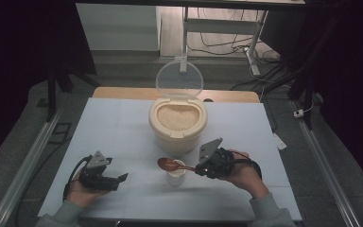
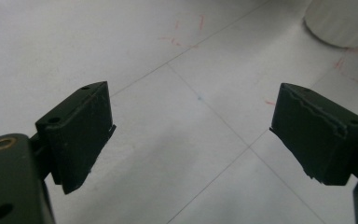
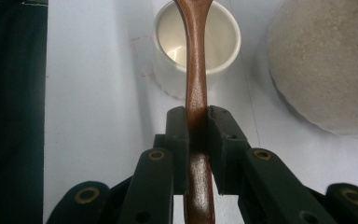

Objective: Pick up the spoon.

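From above: rice container [image 1: 178,124] mid-tabletop, lid up; small white cup [image 1: 176,176] just in front, toward the near edge. Right gripper [image 1: 199,168] clamped on a brown wooden spoon [image 1: 169,164], bowl held over the cup's left rim. Left gripper [image 1: 121,179] near the near-left corner, jaws apart, holding nothing. Along the left gripper: jaws spread wide over bare tabletop [image 2: 177,140], faint red marks, nothing readable. Along the right gripper: handle pinched squarely, shaft crossing the empty cup [image 3: 196,44], rice [image 3: 328,60] at right. Likely scooping rice into the cup; best kept level, tipped slowly over the cup's middle. No brands or writing legible.
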The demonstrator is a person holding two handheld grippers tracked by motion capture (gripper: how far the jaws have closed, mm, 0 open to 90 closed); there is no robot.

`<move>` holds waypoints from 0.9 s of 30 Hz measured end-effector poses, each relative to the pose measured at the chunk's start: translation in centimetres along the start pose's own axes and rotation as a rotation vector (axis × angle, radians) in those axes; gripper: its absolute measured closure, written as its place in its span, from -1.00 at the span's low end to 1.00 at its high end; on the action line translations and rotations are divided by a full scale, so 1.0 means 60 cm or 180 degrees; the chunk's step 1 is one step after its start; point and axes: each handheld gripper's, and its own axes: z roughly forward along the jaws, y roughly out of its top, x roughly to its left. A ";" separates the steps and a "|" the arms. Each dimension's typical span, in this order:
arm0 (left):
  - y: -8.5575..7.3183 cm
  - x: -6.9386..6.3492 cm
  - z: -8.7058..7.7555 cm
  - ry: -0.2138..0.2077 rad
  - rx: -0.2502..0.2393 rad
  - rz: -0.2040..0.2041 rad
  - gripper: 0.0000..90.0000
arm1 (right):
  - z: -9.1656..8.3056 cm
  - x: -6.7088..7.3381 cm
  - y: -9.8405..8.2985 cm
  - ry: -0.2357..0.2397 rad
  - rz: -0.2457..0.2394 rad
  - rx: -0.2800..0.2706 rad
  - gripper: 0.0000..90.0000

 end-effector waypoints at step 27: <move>0.191 -0.144 -0.017 -0.0676 -0.0073 0.0932 -0.56 | 0.017 0.011 0.025 -0.0030 -0.0117 0.0002 0.74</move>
